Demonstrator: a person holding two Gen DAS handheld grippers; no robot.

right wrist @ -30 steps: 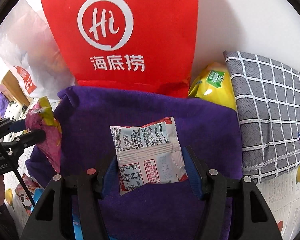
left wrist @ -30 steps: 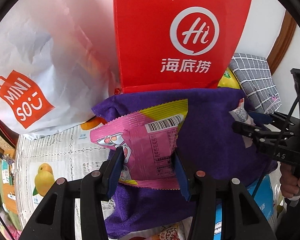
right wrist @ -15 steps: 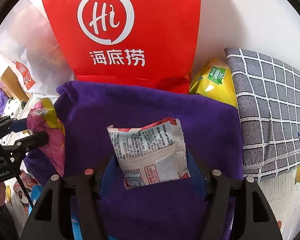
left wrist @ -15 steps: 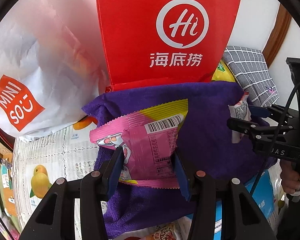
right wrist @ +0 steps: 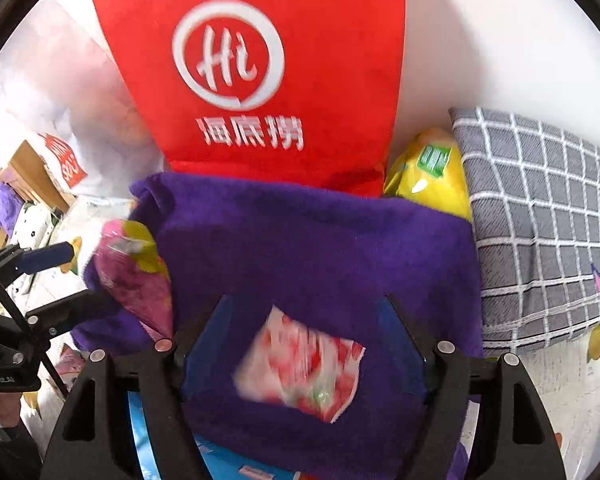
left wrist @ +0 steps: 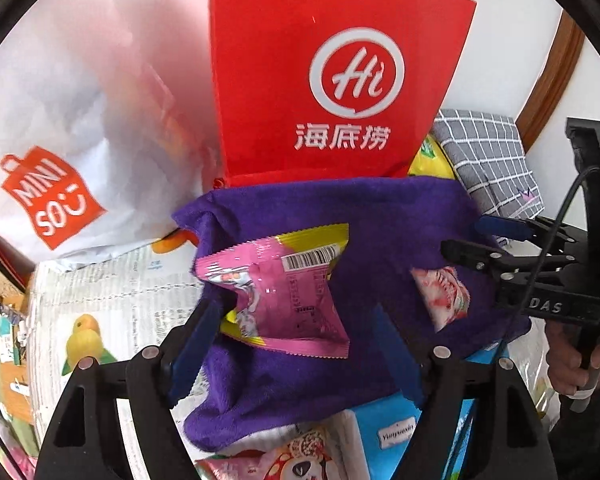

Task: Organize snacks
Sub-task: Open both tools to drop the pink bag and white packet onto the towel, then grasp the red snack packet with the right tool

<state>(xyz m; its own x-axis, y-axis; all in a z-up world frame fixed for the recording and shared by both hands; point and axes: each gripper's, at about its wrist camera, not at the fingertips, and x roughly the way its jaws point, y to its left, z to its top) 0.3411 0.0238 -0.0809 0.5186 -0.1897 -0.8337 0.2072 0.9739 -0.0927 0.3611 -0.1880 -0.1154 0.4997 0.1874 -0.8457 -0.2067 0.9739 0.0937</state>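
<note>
Both grippers, left (left wrist: 296,344) and right (right wrist: 300,344), have just been opening; the pink snack packet (left wrist: 284,288) and red-white sachet (right wrist: 300,364) lie loose between the fingers and may slide off the purple towel (left wrist: 380,232) toward 6 o'clock.

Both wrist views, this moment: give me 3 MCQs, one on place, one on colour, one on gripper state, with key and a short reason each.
1. Where is the pink snack packet?
A. inside the red bag
B. over the purple towel, between the left gripper's fingers
C. on the grey checked cushion

2. What colour is the packet wedged between the red bag and the grey checked cushion?
A. yellow
B. blue
C. black

3. How does the right gripper stand?
A. shut on the red-and-white sachet
B. out of view
C. open, its jaws just opened, the sachet loose between them

Key: B, the pink packet sits over the purple towel in front of the left gripper. A, the yellow packet shows there. C, the red-and-white sachet is blurred and clear of both pads.
</note>
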